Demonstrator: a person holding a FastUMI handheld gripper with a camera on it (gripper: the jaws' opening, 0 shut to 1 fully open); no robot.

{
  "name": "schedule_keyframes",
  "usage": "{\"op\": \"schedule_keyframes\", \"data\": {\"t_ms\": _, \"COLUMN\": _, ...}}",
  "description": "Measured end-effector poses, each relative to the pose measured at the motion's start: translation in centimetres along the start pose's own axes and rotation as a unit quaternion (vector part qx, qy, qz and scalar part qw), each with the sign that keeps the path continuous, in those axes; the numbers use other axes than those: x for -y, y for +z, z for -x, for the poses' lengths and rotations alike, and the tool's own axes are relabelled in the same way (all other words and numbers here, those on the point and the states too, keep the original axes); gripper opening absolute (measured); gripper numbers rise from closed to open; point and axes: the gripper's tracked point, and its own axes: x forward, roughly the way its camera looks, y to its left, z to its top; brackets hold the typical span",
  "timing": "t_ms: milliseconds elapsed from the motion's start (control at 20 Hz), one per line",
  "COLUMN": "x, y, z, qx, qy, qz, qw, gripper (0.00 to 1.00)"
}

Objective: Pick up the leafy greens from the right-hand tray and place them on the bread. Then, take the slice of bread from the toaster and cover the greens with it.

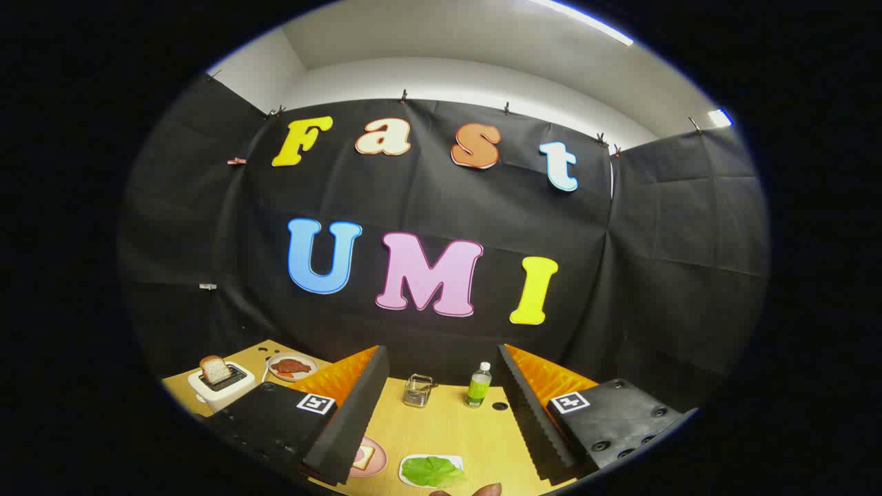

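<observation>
Tongs (441,406) spread wide, ridged fingers gripping nothing. Between them, low: ruffled leafy greens (432,471) on a white tray (409,477); bread on a pink plate (365,456) beside the left finger. Farther left, a boxy white toaster (222,386) with a slice (215,369) upright.

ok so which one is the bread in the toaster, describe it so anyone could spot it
Start at the wooden table under the black cloth wall, then look past the open gripper to the far corner on its left side. A white toaster sits there beside a plate of red food. The slice of bread stands upright out of its slot, unlike the flat slice on the pink plate.
</observation>
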Motion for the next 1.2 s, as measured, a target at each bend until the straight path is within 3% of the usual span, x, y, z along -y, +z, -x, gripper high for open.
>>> {"op": "schedule_keyframes", "data": {"t_ms": 1000, "x": -0.7, "y": -2.3, "z": 0.0, "qx": -0.040, "qy": 0.014, "qz": -0.009, "qw": 0.999, "gripper": 0.97}}
{"op": "schedule_keyframes", "data": {"t_ms": 1200, "x": -1.5, "y": -5.4, "z": -0.8, "qx": -0.082, "qy": 0.050, "qz": 0.009, "qw": 0.995, "gripper": 0.97}}
